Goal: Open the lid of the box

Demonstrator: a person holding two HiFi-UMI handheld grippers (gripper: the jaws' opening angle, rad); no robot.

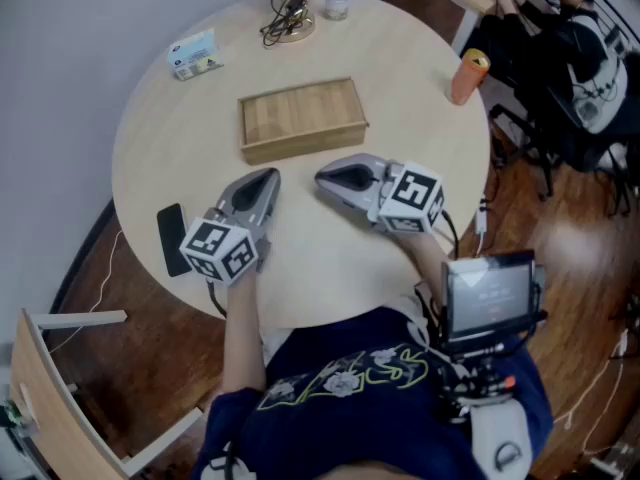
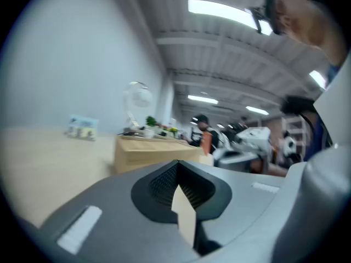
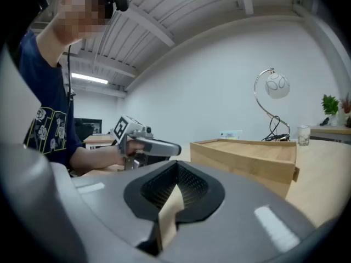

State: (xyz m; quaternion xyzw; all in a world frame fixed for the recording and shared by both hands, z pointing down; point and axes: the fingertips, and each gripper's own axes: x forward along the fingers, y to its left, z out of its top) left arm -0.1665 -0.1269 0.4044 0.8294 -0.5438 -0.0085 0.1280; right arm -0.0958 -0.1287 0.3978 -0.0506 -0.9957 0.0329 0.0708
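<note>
Head view: box [image 1: 303,118] lies crosswise, lid closed.

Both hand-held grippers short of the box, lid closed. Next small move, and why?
Probably ease the right hand-held gripper toward the wooden box and open its jaws: it and the left hand-held gripper sit shut and empty, short of the box, whose lid lies closed.

Bright, even indoor light from ceiling strip lamps [image 2: 225,11], which glare white; shadows on the pale table [image 1: 330,263] are soft and faint. Head view sharp. Both gripper views bend strongly at the edges, with dark corners; the left one is blurred
</note>
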